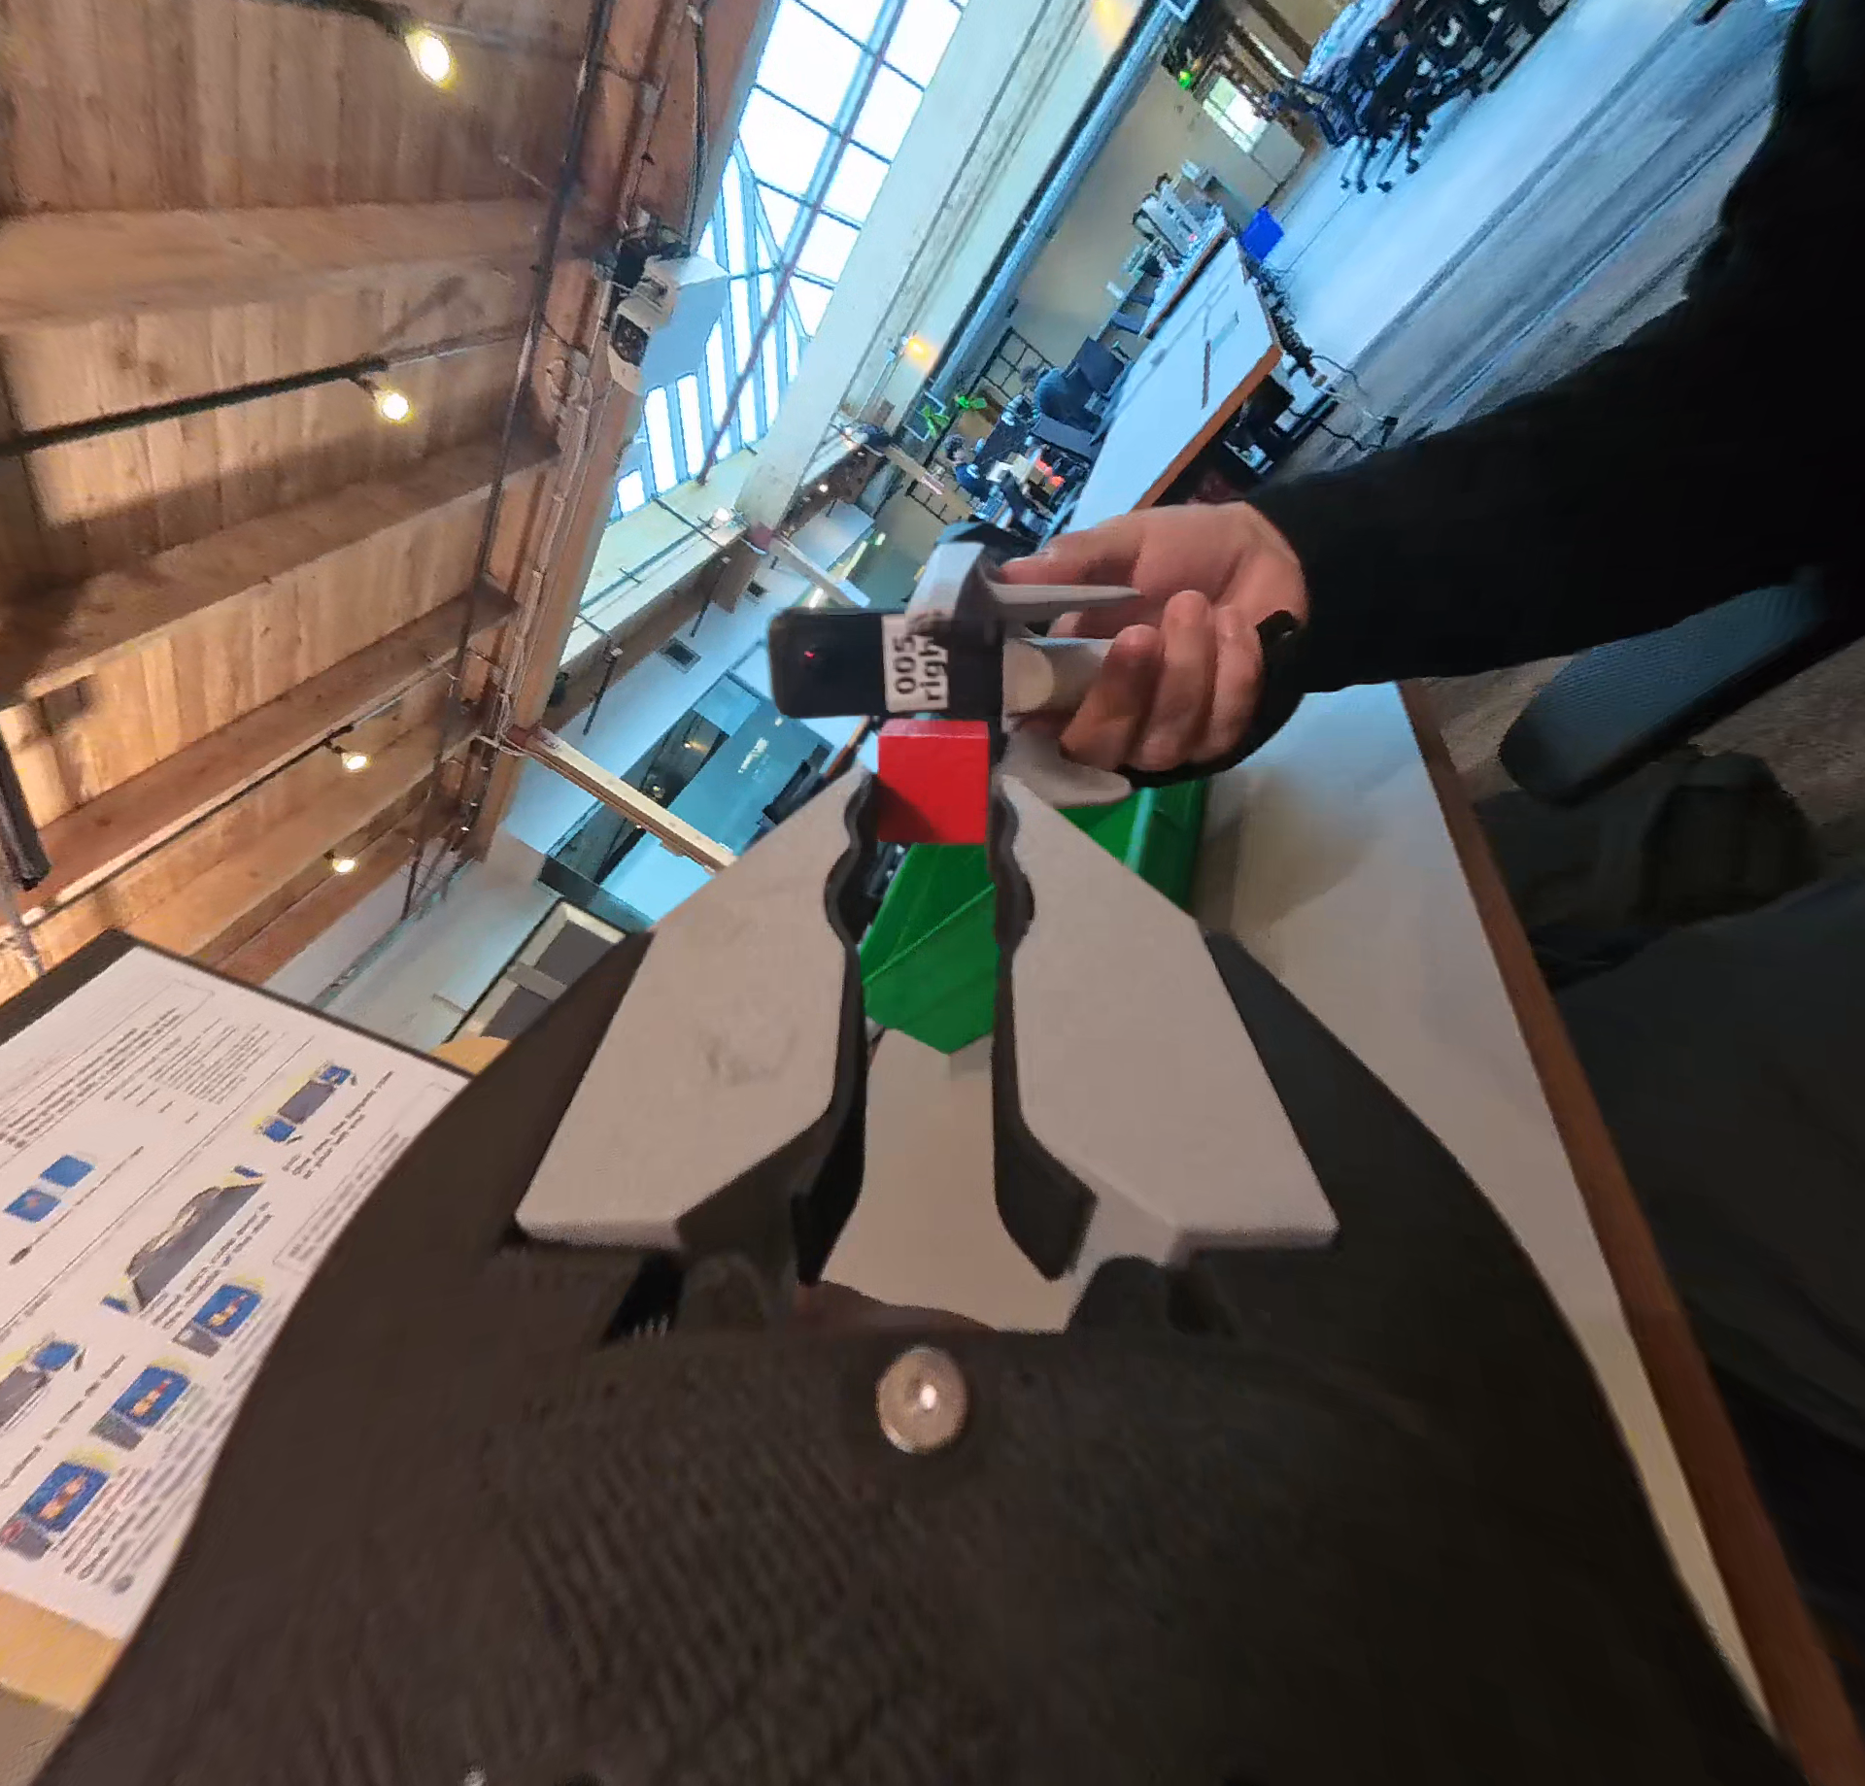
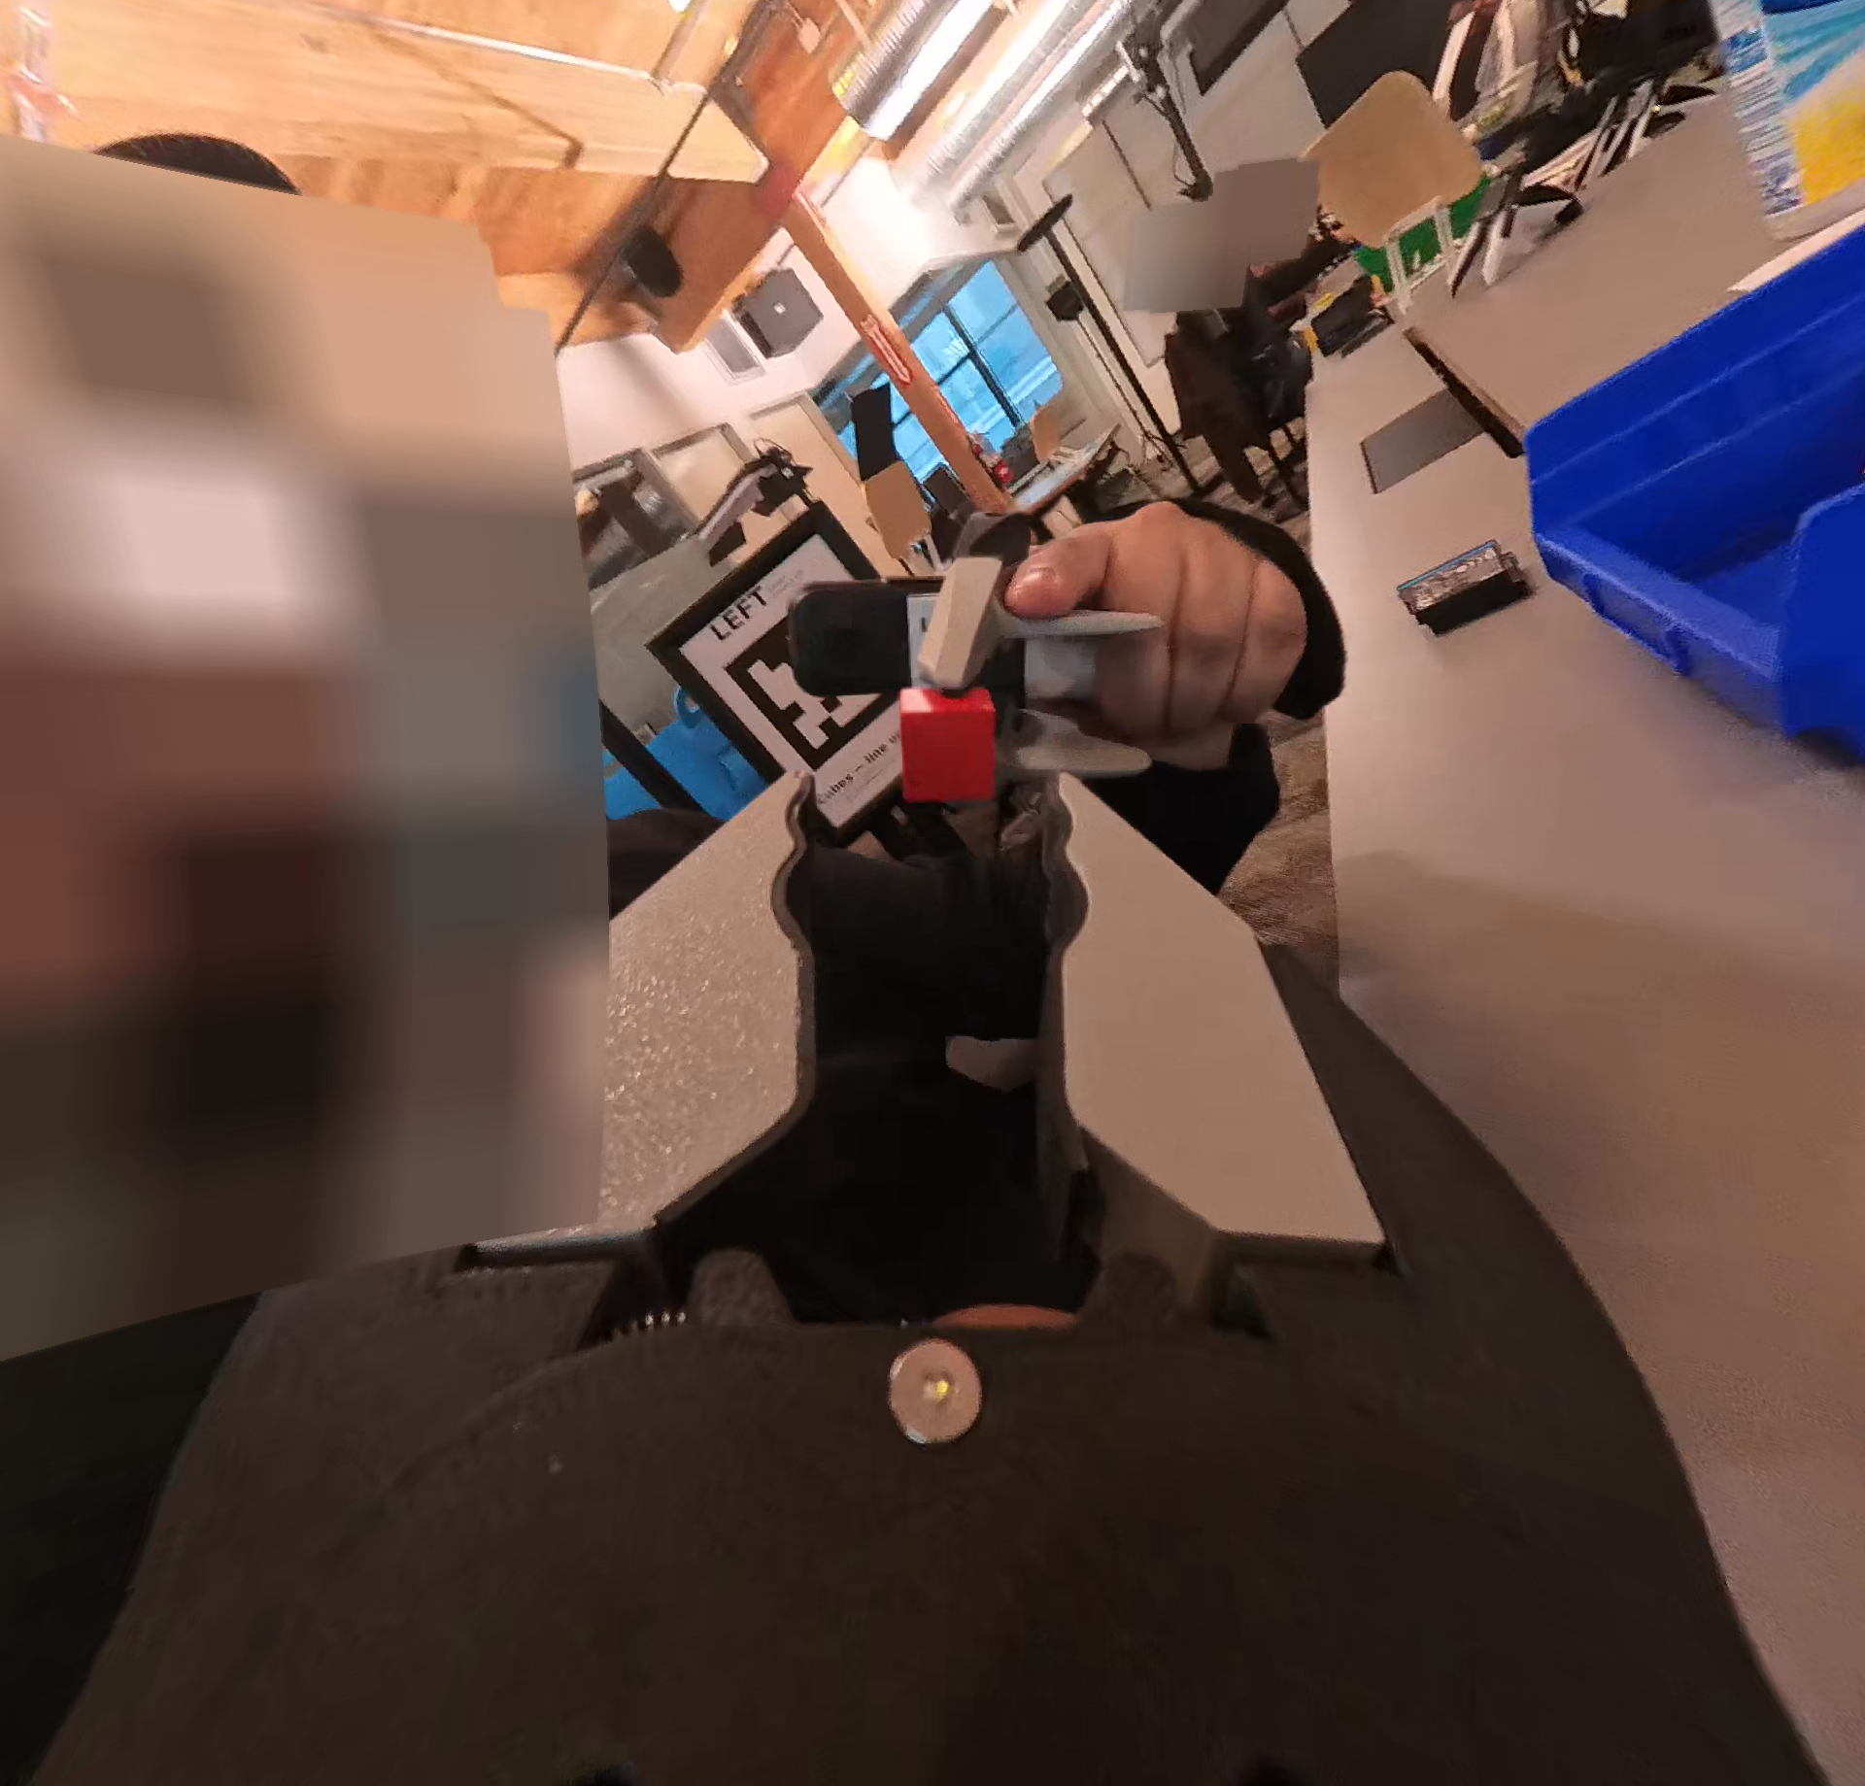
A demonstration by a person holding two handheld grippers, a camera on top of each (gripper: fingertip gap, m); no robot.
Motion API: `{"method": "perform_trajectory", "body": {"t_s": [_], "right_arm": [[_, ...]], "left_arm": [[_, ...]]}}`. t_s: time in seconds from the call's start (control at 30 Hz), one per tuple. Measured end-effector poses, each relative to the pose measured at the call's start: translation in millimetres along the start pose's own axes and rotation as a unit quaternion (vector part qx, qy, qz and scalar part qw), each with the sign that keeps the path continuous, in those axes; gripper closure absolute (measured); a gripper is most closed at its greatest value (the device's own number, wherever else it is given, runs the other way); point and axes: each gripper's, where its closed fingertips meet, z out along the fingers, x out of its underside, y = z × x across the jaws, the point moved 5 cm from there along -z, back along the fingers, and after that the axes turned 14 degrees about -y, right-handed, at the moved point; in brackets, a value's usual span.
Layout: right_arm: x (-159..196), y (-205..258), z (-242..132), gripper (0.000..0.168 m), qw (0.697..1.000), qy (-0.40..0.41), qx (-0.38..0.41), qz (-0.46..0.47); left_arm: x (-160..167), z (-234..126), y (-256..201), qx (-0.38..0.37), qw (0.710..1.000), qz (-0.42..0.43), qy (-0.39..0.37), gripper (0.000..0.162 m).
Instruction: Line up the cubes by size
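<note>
Red cube [image 1: 930,779] sits at mid-frame of the left wrist view, pinched between the tips of the left gripper [image 1: 930,801], whose jaws are narrowed onto its sides above the desk [image 1: 1362,930] and a green bin [image 1: 928,940]. The right gripper [image 2: 928,799] faces it with jaws spread wider than the cube and holding nothing.

A green bin [image 1: 939,940] sits on the white table [image 1: 1342,890]; blue bins [image 2: 1695,527] rest on another.
</note>
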Motion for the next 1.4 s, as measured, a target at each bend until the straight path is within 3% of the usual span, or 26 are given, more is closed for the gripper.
{"method": "perform_trajectory", "body": {"t_s": [0.03,0.3,0.6,0.9,1.1,1.2,1.27,1.33,1.4], "right_arm": [[3,1,3,0.128,1.0,0.004,0.002,-0.008],[11,-9,13,0.147,1.0,0.0,0.02,0.004],[13,-14,10,0.142,0.999,0.0,0.004,0.037],[13,-14,10,0.149,1.0,-0.007,0.015,0.016],[6,-14,5,0.15,0.994,-0.001,0.064,-0.086],[-16,-6,-19,0.151,0.987,-0.021,0.081,-0.136],[-41,-4,-54,0.151,0.964,-0.024,0.152,-0.219],[-73,-7,-105,0.15,0.904,-0.001,0.273,-0.33],[-102,-16,-159,0.15,0.847,0.034,0.377,-0.373]], "left_arm": [[2,1,-2,0.003,1.0,0.002,0.005,0.144],[8,8,-8,0.005,1.0,-0.001,0.012,0.143],[14,8,-8,0.001,1.0,0.003,0.02,0.143],[14,8,-6,-0.007,1.0,-0.003,0.017,0.143],[23,8,-6,-0.02,0.998,-0.019,0.052,0.143],[32,1,4,-0.036,0.994,-0.051,0.091,0.148],[44,-11,19,-0.072,0.985,-0.058,0.143,0.154],[61,-29,38,-0.129,0.966,-0.056,0.217,0.162],[79,-50,43,-0.14,0.942,-0.099,0.288,0.162]]}}
